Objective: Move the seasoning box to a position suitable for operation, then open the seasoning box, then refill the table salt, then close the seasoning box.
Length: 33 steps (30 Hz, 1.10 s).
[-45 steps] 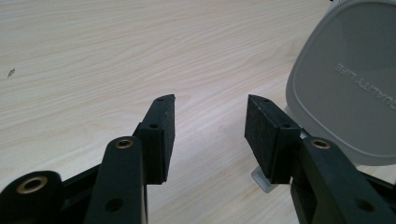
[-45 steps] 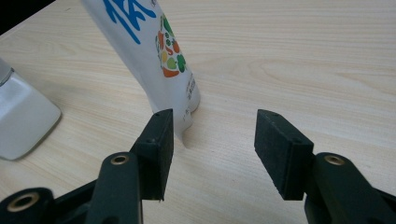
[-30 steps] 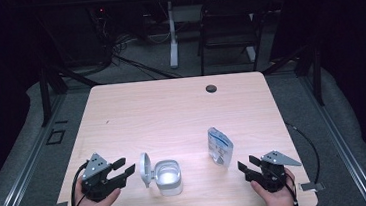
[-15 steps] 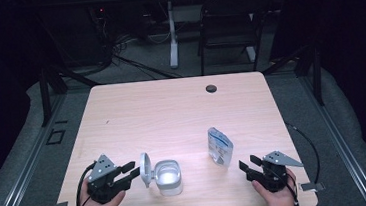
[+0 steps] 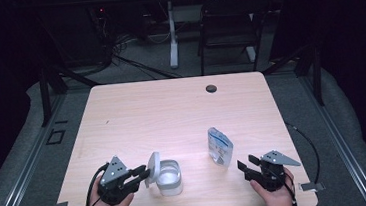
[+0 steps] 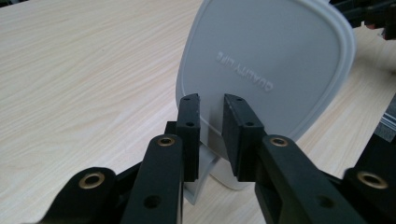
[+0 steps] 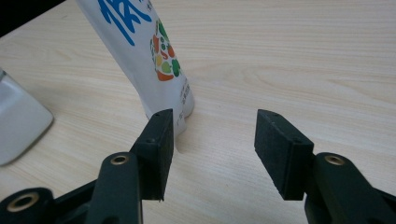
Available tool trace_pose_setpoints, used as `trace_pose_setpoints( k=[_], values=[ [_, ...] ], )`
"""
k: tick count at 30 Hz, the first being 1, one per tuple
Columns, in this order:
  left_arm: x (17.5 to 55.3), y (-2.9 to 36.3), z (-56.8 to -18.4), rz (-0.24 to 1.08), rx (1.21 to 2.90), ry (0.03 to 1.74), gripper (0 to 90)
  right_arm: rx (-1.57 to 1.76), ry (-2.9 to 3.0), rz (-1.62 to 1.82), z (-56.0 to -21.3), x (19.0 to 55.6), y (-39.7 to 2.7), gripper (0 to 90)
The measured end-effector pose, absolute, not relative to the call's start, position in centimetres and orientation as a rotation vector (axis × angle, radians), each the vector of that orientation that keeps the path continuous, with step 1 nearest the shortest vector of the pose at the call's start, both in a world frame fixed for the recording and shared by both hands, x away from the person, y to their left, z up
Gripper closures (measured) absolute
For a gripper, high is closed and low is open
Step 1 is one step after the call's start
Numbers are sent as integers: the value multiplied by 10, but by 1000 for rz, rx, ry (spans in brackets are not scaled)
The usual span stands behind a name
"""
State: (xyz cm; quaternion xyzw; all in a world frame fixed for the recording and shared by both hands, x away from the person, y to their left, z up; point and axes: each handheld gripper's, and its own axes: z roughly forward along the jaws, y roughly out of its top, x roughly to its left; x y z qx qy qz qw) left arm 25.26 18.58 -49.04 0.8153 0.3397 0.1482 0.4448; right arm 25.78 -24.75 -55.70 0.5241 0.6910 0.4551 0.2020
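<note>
left gripper [image 5: 138, 175] has crept in on the upright lid [image 6: 268, 70] of the container [image 5: 169, 176] at the table's [image 5: 172, 114] near-left edge, jaws just narrowing around its tab, a sliver short of contact. right gripper [image 7: 212, 149] idle, gaping, beside the pouch [image 7: 149, 51]. lid pull looks next.

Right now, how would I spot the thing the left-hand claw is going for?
On the wooden table, look at the near edge, left of the white pouch. There a clear tub carries a pale grey lid propped upright against it, unlike anything else there.
</note>
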Motion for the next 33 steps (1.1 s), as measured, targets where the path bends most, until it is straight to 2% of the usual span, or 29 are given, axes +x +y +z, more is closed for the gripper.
trace_pose_setpoints(
  k=[13, 21, 26, 29, 33],
  values=[
    [249, 182, -487, 385, 2040, 831, 809, 1452, 1939, 1282, -558, 258, -244, 475],
    [247, 179, -482, 384, 2025, 809, 792, 1467, 1927, 1295, -558, 256, -246, 475],
    [249, 183, -479, 392, 1994, 819, 752, 1467, 1931, 1284, -560, 255, -247, 475],
    [250, 187, -478, 409, 1978, 834, 678, 1470, 1929, 1287, -559, 254, -247, 475],
    [252, 194, -479, 419, 1969, 860, 632, 1468, 1929, 1298, -559, 255, -247, 475]
  ],
)
